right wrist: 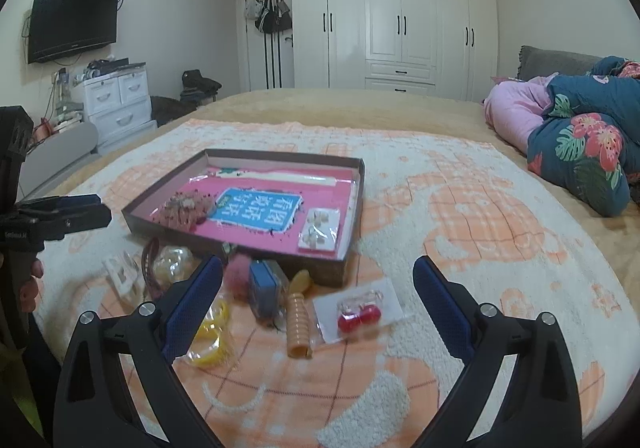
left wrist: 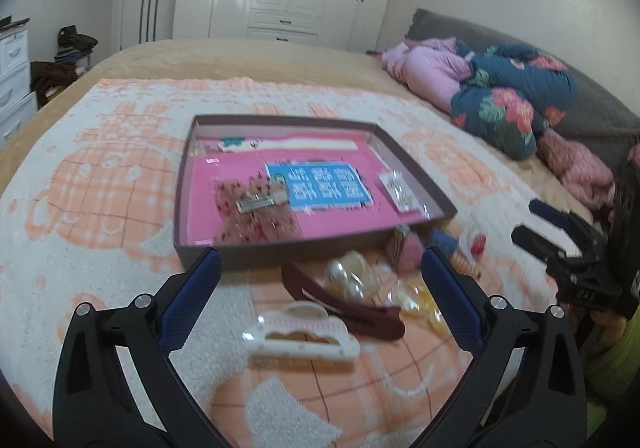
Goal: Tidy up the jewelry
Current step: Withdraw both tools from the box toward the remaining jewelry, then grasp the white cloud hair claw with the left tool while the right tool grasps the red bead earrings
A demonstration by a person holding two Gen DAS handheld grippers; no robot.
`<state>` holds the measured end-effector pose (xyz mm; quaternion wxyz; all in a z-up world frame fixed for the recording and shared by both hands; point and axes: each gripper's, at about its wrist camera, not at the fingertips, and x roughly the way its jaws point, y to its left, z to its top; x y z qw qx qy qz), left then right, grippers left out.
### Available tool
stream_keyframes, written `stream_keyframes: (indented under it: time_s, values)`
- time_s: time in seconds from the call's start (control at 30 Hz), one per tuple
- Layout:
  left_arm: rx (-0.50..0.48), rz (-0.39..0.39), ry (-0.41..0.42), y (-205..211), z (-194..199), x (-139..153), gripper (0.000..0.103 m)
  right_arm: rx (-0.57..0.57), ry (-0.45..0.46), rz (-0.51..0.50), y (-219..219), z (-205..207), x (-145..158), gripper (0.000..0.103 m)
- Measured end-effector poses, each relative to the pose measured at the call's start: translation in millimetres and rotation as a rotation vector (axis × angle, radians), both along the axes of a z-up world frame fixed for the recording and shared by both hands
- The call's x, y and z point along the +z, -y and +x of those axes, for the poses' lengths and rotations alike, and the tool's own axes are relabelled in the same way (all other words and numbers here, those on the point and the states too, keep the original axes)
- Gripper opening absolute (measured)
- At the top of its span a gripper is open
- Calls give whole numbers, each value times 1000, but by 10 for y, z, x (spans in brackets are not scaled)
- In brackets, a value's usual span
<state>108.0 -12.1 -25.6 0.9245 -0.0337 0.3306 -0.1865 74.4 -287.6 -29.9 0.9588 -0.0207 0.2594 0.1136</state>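
A bedroom with white wardrobes; a bed carries a white and orange blanket (right wrist: 460, 216) where the work happens.

The left gripper (left wrist: 320, 268) hovers with its blue-padded fingers wide apart, holding nothing. Straight ahead and just below it lies a white hair clip (left wrist: 300, 332), its long axis running left to right across the fingers' gap. Just beyond, touching or nearly so, a dark red hair clip (left wrist: 344, 300) slants toward the right. This gripper is the nearer one to both clips.

The right gripper (right wrist: 318, 276) is also spread wide and empty. Ahead of it lie a ribbed tan hair clip (right wrist: 299, 322) pointing away, a clear packet of red beads (right wrist: 358, 314) and yellow bangles (right wrist: 210, 336).

Past this pile, near the blanket's middle, sits a shallow brown box (right wrist: 348, 204) with a pink floor. It already holds a reddish bow clip (left wrist: 256, 208) and a packet of earrings (right wrist: 320, 234).

A blue card (right wrist: 256, 210) in the box bears white Chinese characters, too blurred to read. No brand names show.
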Motion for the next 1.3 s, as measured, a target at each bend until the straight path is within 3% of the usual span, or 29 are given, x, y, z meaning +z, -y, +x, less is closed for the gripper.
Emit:
stream_keyframes:
  time_s: [0.33,0.9,1.13,1.3]
  values:
    - [-65,84,-75,167,-34,-288,92,-36,-72,-26,105,69,-189,93]
    - [-7,153,-116,125,17,-496,92,-51,-248,-115,228,517,-623,93]
    - [39,101,-174,-33,80,-613,92,-34,-292,-79,255,676,-711,93]
    - [36,88,-173,-38,80,-622,88,-36,-293,-57,268,707,-714,82]
